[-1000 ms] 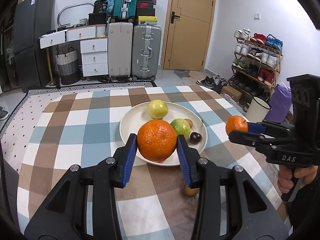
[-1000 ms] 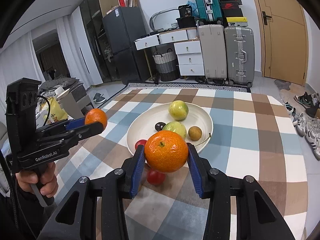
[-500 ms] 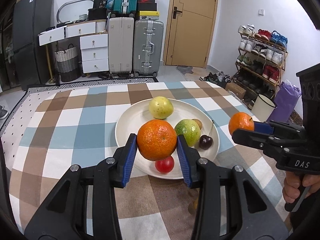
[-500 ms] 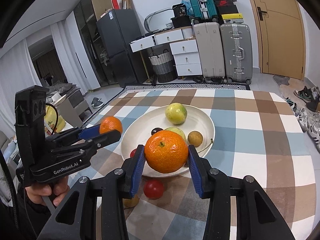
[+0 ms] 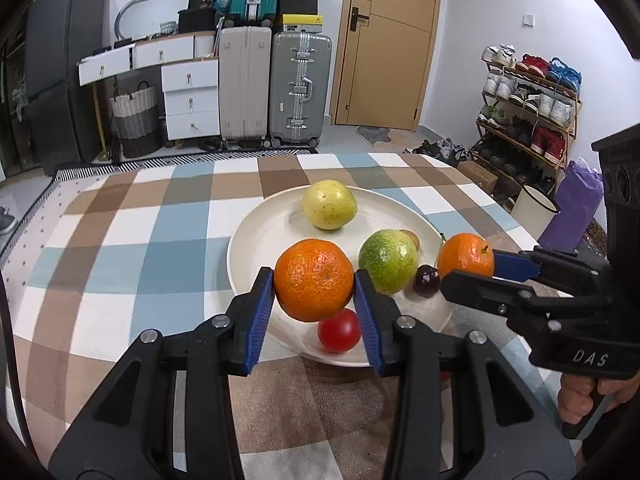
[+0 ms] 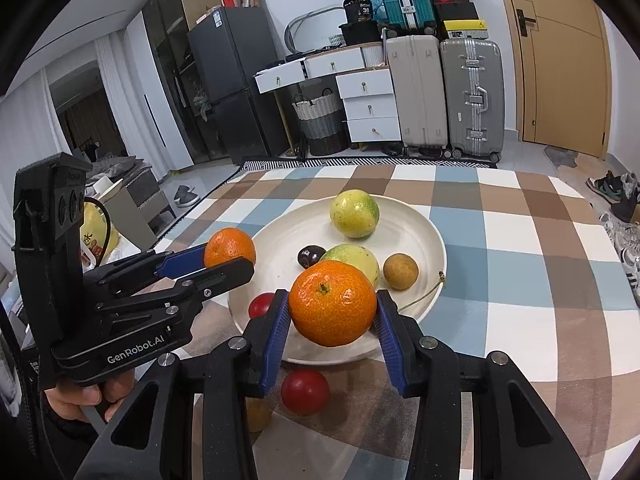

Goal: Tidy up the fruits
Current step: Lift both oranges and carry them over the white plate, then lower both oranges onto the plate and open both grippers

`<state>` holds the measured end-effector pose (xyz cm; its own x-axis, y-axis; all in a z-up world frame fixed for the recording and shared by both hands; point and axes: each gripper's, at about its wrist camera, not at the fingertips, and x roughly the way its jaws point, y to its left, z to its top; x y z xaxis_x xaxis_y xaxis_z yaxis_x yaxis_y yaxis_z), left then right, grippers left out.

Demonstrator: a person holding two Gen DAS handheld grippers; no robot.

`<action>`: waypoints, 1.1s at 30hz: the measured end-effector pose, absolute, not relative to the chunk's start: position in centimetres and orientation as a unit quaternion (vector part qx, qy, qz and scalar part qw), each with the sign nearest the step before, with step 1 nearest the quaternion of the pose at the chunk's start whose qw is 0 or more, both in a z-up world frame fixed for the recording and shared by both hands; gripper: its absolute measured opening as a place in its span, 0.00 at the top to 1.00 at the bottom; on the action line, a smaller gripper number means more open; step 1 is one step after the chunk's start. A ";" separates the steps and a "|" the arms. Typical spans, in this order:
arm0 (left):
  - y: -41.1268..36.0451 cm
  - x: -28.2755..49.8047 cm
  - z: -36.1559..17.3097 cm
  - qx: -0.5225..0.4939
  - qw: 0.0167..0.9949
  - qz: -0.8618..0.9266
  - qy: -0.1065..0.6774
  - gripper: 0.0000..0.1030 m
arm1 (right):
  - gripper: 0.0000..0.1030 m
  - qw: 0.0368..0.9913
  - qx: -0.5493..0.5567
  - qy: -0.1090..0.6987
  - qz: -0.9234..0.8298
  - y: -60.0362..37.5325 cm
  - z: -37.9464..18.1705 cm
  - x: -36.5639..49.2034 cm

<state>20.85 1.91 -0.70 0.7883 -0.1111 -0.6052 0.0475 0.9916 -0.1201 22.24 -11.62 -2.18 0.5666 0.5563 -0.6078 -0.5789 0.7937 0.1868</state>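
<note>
**Two oranges held over the fruit plate**

The left wrist view shows the left gripper [image 5: 314,292] pinching a round orange mandarin [image 5: 314,280] between its blue pads, held just above the near left part of the wide cream ceramic plate [image 5: 260,248]. Below it on the plate lies a small red tomato [image 5: 339,330]; farther right are a green-yellow round fruit [image 5: 387,261], a dark cherry [image 5: 427,280] and, at the far rim, a yellow-green fruit [image 5: 329,205]. At the right edge of this view the right gripper [image 5: 466,268] comes in sideways, clamped on a second, smaller orange mandarin [image 5: 466,261] over the plate's right rim.

The right wrist view shows what the other hides: a second red tomato [image 6: 305,391] and a small yellowish fruit [image 6: 258,414], half hidden behind the gripper finger, both off the plate on the checked blue, brown and white cloth of the bench [image 6: 520,240], just beside the near rim. A brown round longan [image 6: 401,271] sits clear on the plate here, and a loose stem [image 6: 424,294] lies at the right rim.
</note>
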 end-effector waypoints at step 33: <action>2.1 20.9 -1.3 -0.055 0.941 -0.042 0.331 0.52 | 0.40 0.883 -0.043 0.353 0.307 -10.9 -3.2 23.0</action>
<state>20.89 2.11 -1.34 0.7773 -0.1156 -0.6184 0.0427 0.9904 -0.1315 22.96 -10.85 -3.22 0.5634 0.5109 -0.6493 -0.5718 0.8084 0.1399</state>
